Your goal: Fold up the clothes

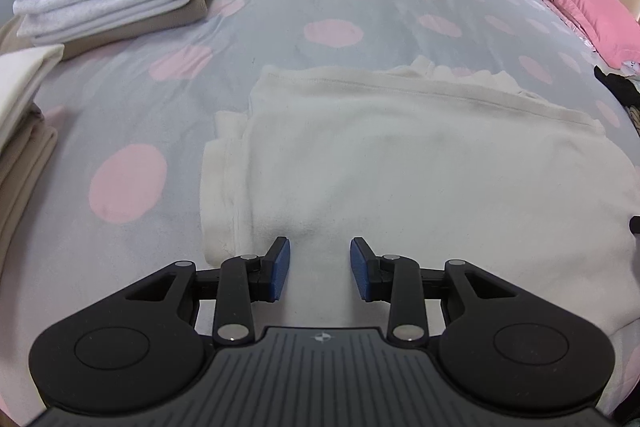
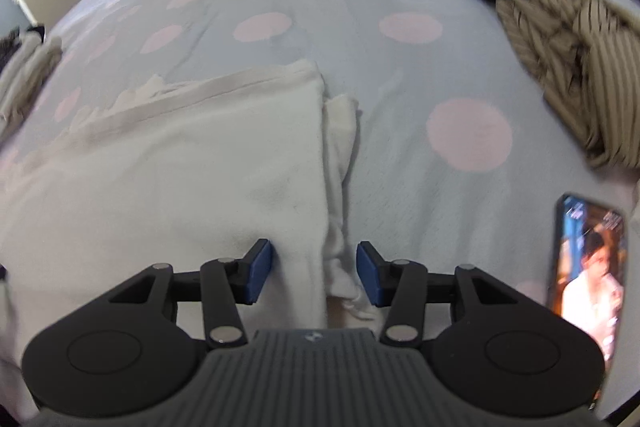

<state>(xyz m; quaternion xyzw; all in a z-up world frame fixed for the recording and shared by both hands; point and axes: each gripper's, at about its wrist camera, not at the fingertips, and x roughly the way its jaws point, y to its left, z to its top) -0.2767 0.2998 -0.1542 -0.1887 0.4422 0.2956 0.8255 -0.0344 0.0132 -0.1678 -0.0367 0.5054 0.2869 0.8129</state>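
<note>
Cream garment (image 1: 400, 163), half-folded on bed (image 1: 280, 7): left gripper (image 1: 320, 269) and right gripper (image 2: 314, 273) open, empty; pinch near corners evenly, lift together.

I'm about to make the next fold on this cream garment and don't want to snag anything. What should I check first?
1. Left gripper jaws open, nothing between them: ok.
2. Right gripper jaws open, straddling the garment's edge: ok.
3. Cream garment lying flat: ok.
4. Sleeve sticks out past the folded edge: not ok.
5. Phone clear of the garment: ok.
6. Underside layers smooth: cannot tell.
</note>
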